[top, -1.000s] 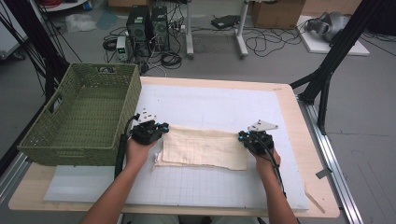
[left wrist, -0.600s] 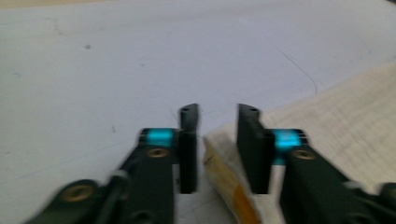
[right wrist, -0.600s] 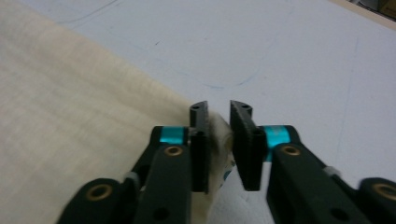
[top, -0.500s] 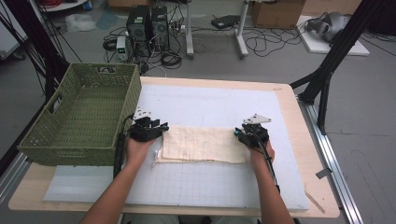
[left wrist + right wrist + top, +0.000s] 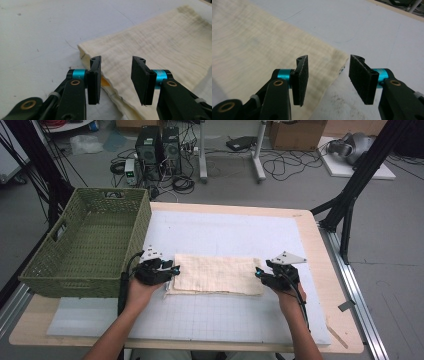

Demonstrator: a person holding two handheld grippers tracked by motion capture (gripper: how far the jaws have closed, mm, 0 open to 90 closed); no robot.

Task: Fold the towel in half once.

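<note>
Two tongs (image 5: 173, 269) (image 5: 259, 271) stand parted, gripping nothing — the folded cloth's (image 5: 218, 274) lower layers stay hidden.

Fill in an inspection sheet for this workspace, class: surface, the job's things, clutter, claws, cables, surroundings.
Surface: white gridded mat on a wooden table.
Job's things: folded cream cloth, flat on the mat.
Clutter: green wicker basket at the table's left, apparently empty.
Claws: left claw open over the cloth's left end; right claw open over its right corner; both have just been opening, nothing gripped.
Cables: black cable trails from the left claw.
Surroundings: computer towers, loose floor cables, cardboard box.
</note>
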